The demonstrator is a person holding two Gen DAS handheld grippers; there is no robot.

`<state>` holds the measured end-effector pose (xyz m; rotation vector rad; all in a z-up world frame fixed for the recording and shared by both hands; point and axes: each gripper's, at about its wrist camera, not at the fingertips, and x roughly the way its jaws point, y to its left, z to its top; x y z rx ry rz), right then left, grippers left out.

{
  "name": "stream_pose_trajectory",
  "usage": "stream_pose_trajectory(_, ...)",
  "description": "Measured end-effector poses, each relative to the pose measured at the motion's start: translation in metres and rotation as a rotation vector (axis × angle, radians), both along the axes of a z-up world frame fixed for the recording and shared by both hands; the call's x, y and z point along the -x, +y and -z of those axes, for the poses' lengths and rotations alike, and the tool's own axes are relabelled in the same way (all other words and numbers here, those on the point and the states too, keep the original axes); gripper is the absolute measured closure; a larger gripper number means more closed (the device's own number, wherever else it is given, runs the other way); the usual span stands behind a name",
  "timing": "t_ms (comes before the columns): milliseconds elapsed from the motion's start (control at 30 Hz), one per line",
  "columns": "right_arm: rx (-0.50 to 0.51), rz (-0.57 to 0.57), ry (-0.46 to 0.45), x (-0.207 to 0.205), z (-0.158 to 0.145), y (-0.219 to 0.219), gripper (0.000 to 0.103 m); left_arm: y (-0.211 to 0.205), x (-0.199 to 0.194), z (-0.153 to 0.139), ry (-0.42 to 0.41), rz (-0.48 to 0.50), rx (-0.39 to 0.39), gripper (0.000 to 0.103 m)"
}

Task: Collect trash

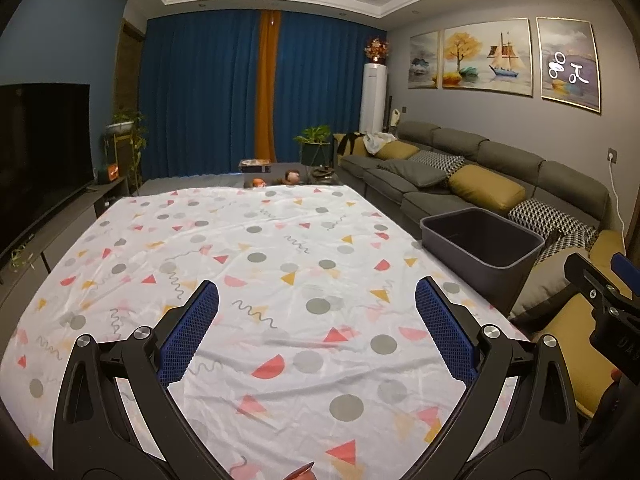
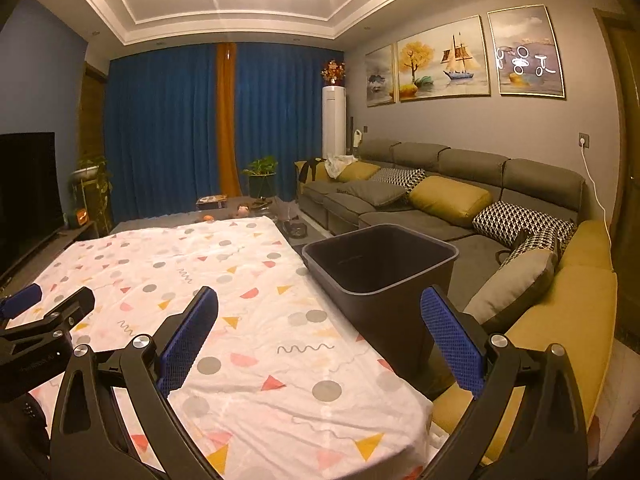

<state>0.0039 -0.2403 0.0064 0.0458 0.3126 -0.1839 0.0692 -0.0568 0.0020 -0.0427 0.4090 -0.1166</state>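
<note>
Hovering above the near part of the patterned tablecloth [image 1: 280, 264], the left gripper [image 1: 317, 304] is held with its blue-padded fingers [image 1: 188, 336] spread wide and nothing between them. The right gripper [image 2: 319, 310] is held level beside it, likewise spread and empty, over the cloth's near right edge. Each gripper is glimpsed at the margin of the other's view. The dark grey trash bin [image 2: 380, 276] is seen at the right edge of the table, between the cloth and the grey sofa [image 2: 440, 184]. No loose trash can be made out on the cloth. Blue curtains [image 1: 208, 96] are hung at the far wall, a television [image 1: 40, 152] stands at the left, and three paintings [image 1: 488, 56] are mounted above the sofa.
</note>
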Motion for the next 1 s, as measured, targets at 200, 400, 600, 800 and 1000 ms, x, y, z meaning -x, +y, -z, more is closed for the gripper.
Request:
stream_pose_trajectory(200,0.002,0.000,-0.005,0.0013,0.0009,0.0021,0.006,0.0014,0.0022,0.0000,0.001,-0.001,0.006,0.006)
stream_pose_trajectory(400,0.006,0.003,-0.006,0.0005,0.0019,0.0037,0.006,0.0025,0.0025,0.0001,0.004,-0.001,0.013,0.006)
stream_pose_trajectory(600,0.006,0.003,-0.008,0.0012,0.0025,0.0034,0.006,0.0026,0.0022,0.0000,0.005,0.003,0.016,0.006)
stream_pose_trajectory(800,0.007,0.002,-0.010,0.0017,0.0032,0.0040,0.006,0.0030,0.0022,0.0012,0.010,0.006,0.022,0.006)
stream_pose_trajectory(1000,0.008,0.002,-0.010,0.0019,0.0031,0.0039,0.006,0.0028,0.0018,0.0012,0.011,0.009,0.023,0.006)
